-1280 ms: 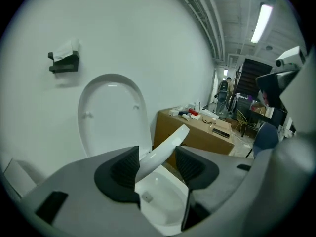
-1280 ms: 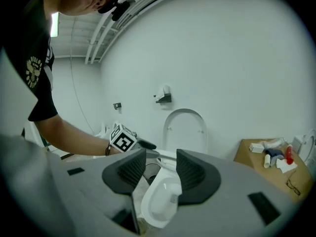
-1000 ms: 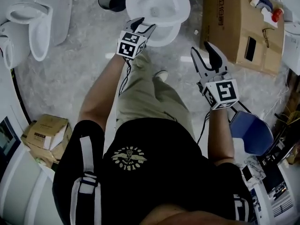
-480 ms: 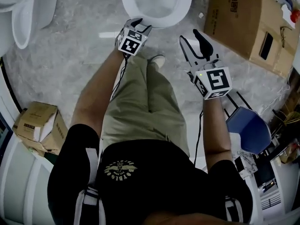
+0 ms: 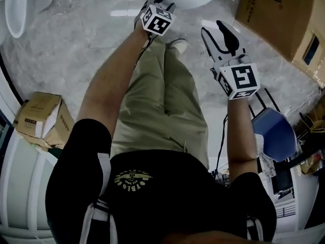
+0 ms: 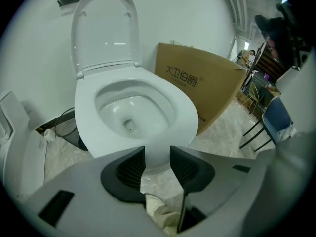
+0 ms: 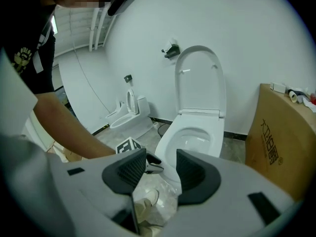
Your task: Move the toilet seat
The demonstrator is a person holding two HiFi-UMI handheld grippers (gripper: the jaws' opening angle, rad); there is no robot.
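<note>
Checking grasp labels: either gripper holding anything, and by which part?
Nothing held. On the left gripper jaws have just been closing with nothing between them, toilet rim just ahead; right gripper open, empty.

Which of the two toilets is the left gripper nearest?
The toilet with its lid raised, beside the big cardboard box; the other toilet stands far off along the wall. The jaws of the left gripper have just been closing but clamp nothing.

Grey stone floor (image 5: 76, 60), white toilet (image 6: 86, 125) standing on it, big brown box (image 5: 284, 14) near it, small open box (image 5: 40, 121), blue chair (image 5: 274, 136), second toilet (image 5: 15, 9) well apart
</note>
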